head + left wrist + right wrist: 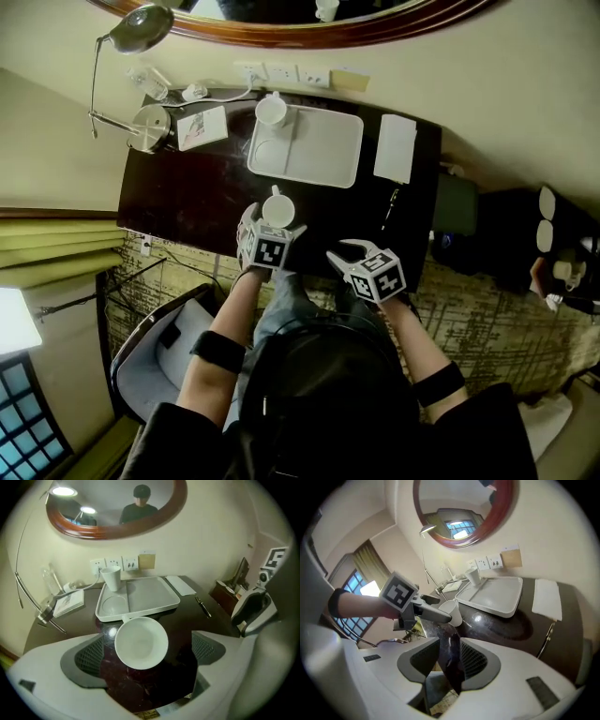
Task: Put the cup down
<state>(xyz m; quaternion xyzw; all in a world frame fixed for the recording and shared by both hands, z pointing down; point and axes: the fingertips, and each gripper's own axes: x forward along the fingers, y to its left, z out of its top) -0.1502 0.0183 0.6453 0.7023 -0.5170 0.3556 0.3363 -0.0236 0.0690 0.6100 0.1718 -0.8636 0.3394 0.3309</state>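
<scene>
Left gripper (150,644) jaws spread wide around the white cup (141,642), not touching it; cup upright on the dark table (206,625). Right gripper (450,644) jaws nearly pressed together, nothing between.

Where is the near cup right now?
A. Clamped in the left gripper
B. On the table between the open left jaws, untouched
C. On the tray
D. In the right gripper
B: the cup stands on the table inside the left gripper, whose jaws stand clear of its rim on both sides.

The cup (278,210) stands on the desk (187,197) before the tray (314,145).
</scene>
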